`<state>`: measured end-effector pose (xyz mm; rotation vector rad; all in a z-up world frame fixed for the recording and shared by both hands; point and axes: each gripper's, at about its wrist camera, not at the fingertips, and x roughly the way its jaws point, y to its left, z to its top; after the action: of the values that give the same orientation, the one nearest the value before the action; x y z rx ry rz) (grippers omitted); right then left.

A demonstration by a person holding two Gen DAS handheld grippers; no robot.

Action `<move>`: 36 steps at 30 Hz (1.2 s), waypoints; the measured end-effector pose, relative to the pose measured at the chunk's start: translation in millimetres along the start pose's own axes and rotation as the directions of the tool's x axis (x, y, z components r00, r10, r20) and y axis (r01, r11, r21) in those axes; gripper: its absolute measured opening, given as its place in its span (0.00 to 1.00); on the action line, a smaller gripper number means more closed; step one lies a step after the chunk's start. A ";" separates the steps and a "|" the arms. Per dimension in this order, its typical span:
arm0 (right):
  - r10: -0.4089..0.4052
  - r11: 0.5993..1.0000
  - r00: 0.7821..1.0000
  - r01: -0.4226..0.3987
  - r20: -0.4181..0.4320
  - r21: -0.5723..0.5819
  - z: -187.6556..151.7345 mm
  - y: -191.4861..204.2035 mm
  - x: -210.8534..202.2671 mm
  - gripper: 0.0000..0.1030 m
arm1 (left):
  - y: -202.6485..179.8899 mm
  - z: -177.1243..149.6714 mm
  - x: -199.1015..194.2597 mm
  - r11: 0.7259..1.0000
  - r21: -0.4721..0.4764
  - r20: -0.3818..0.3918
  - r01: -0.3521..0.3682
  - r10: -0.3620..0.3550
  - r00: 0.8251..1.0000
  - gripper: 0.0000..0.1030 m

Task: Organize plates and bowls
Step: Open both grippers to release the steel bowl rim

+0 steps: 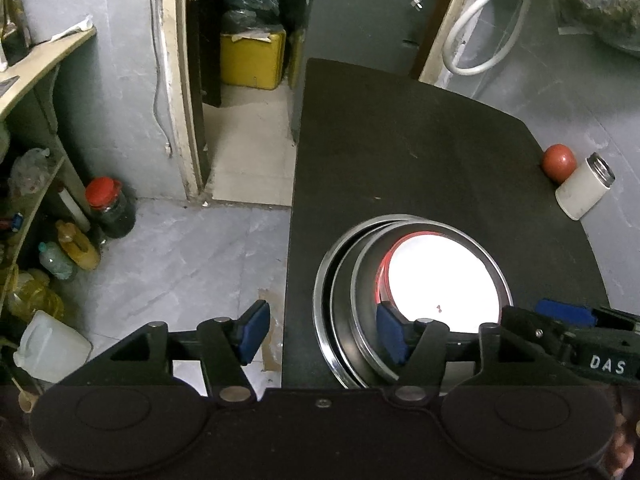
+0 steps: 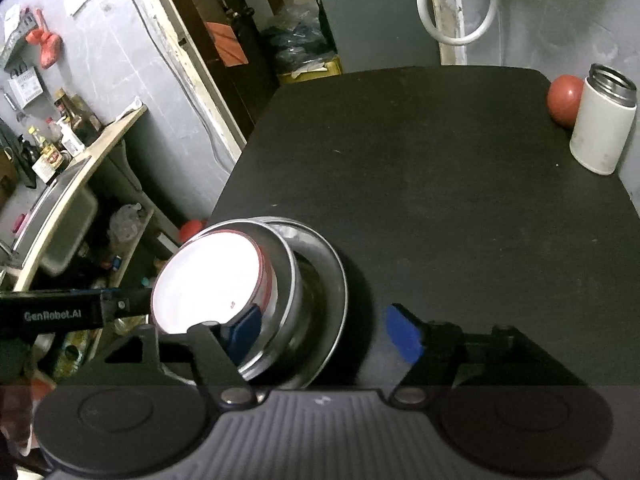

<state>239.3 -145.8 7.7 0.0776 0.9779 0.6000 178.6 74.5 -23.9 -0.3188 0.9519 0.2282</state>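
- Both tongs stand wide open and grip nothing: the left tongs (image 1: 324, 334) straddle the near-left rim of the dish stack, right pad inside the bowl, left pad out over the floor past the counter edge.
- Right tongs (image 2: 324, 334) straddle the stack's near-right side, left pad (image 2: 240, 330) inside the bowl, right pad over bare counter (image 2: 460, 208).
- Stacked at the counter's near-left corner are 3 round dishes: 1 wide steel plate (image 2: 332, 280) at the bottom, 1 steel bowl (image 2: 286, 276) sitting in it off-centre, and 1 red-rimmed white dish (image 1: 444, 280) nested inside the bowl. All face mouth-up.
- At the far-right edge, well apart from the stack, stand 1 white flask (image 2: 602, 124) with an open steel mouth, upright, and 1 red ball (image 2: 564, 98) just beside it, seemingly touching.
- Nothing lies between the stack and those 2 things.
- On the floor to the left are a red-lidded jar (image 1: 108, 208), several bottles and a white jerrycan (image 1: 52, 348) by a shelf.
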 end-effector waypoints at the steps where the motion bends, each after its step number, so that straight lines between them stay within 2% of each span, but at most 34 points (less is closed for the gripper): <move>1: 0.002 1.000 1.000 -0.002 0.005 -0.005 -0.7 -0.2 -1.8 0.77 | -0.5 -0.3 -1.8 1.000 -0.001 0.006 -0.006 0.006 1.000 0.62; 4: 0.013 1.000 1.000 -0.013 0.022 -0.010 -1.5 -2.4 -7.7 0.82 | -2.3 -1.2 -7.6 1.000 -0.002 0.023 -0.025 0.025 0.999 0.67; 6: 0.016 1.000 0.999 -0.015 0.034 -0.011 -2.1 -4.6 -12.2 0.83 | -2.9 -2.1 -11.2 0.999 -0.004 0.040 -0.042 0.042 0.998 0.77; 8: 0.019 1.000 0.999 -0.019 0.044 -0.012 -2.3 -6.0 -16.1 0.84 | -3.5 -3.6 -17.3 1.000 -0.006 0.065 -0.023 0.023 0.998 0.83; 10: 0.028 1.000 0.998 -0.027 0.054 -0.014 -2.0 -8.9 -19.7 0.86 | -6.1 -5.3 -20.9 1.000 -0.013 0.077 -0.023 0.024 0.997 0.84; 13: 0.048 0.999 0.996 -0.047 0.072 -0.017 -2.6 -14.2 -26.1 0.89 | -11.5 -9.5 -24.4 0.999 -0.024 0.078 -0.038 0.040 0.996 0.93; 23: 0.100 0.995 0.985 -0.102 0.143 0.004 -14.2 -24.7 -47.4 0.99 | -29.2 -22.3 -40.7 0.996 -0.033 0.097 -0.078 0.081 0.992 0.99; 28: 0.116 0.992 0.977 -0.121 0.178 0.019 -17.7 -25.1 -54.4 1.00 | -33.5 -32.9 -53.5 0.995 -0.025 0.122 -0.097 0.100 0.988 0.99; 36: 0.095 0.995 0.974 -0.100 0.203 0.015 -23.7 -13.8 -65.9 1.00 | -30.0 -39.8 -66.1 0.997 -0.001 0.156 -0.077 0.077 0.985 0.99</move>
<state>199.4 -195.7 39.5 0.2067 0.7871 0.6567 121.1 28.7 14.2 -0.2560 0.8102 0.3174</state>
